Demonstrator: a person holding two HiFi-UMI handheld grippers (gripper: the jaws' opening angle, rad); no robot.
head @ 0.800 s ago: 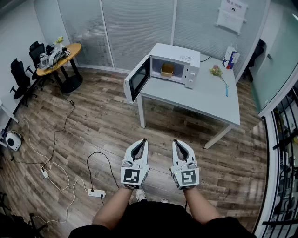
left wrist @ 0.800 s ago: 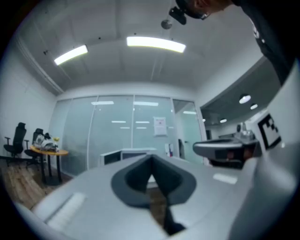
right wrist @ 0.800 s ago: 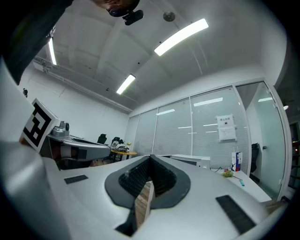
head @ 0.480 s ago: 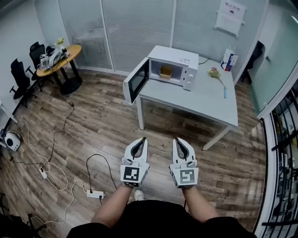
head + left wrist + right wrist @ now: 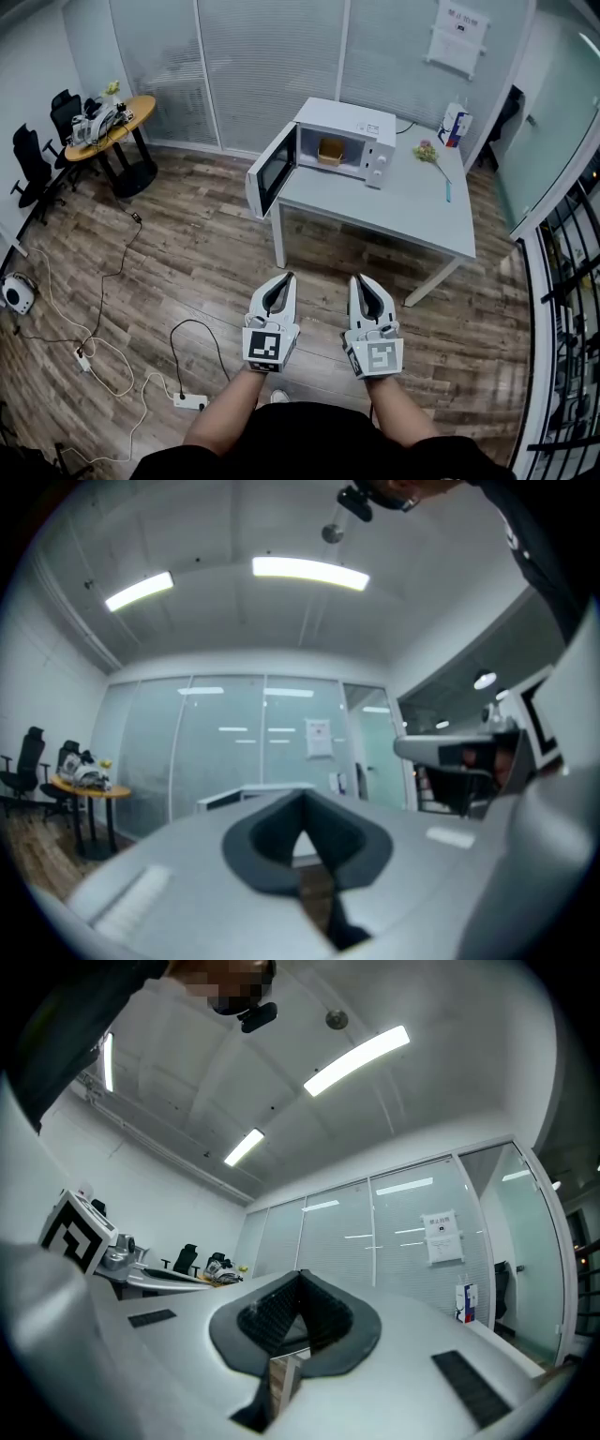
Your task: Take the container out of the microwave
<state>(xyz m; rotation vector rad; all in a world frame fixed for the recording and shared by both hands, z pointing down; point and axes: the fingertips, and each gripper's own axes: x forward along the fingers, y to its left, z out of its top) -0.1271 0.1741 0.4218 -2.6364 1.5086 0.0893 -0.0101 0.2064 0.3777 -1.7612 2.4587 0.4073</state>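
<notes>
A white microwave [image 5: 342, 139] stands on the far left corner of a grey table [image 5: 403, 202], its door [image 5: 267, 175] swung open to the left. Inside sits a small yellow-brown container [image 5: 330, 151]. Both grippers are held low in front of the person, well short of the table. The left gripper [image 5: 285, 278] is shut with nothing in it, its jaws tip to tip in the left gripper view [image 5: 302, 797]. The right gripper [image 5: 358, 280] is also shut and empty, as the right gripper view [image 5: 300, 1279] shows.
On the table lie a small bunch of flowers [image 5: 429, 150], a blue pen [image 5: 448, 192] and a carton [image 5: 454, 123]. Cables and a power strip [image 5: 190, 401] trail over the wooden floor at left. A round table [image 5: 103, 122] and office chairs stand far left. Glass partitions close off the back.
The head view has moved closer to the table, and the microwave sits a little higher in the picture. Both grippers keep the same place in front of the person and stay shut.
</notes>
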